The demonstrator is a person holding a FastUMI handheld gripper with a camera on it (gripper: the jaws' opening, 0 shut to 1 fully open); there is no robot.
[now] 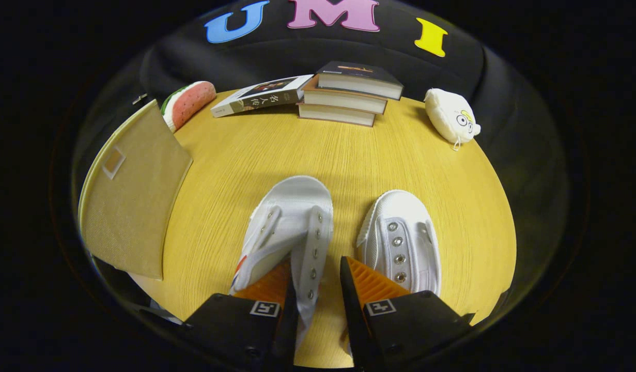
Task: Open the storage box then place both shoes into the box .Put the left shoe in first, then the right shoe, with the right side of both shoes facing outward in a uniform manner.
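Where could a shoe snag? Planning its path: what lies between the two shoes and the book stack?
Bare wooden tabletop in the gripper view, between the shoes and the book stack.

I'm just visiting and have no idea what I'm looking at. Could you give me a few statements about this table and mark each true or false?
1. Two white shoes lie on the wooden table. True: left shoe, right shoe.
2. The gripper straddles the eyelet side of the left shoe. True; one finger reaches inside the shoe, and the jaws have not closed.
3. The books are scattered singly. False: three are stacked, and a fourth leans beside them.
4. The beige storage box stands between the shoes. False: it stands off to the side, beyond the left shoe.
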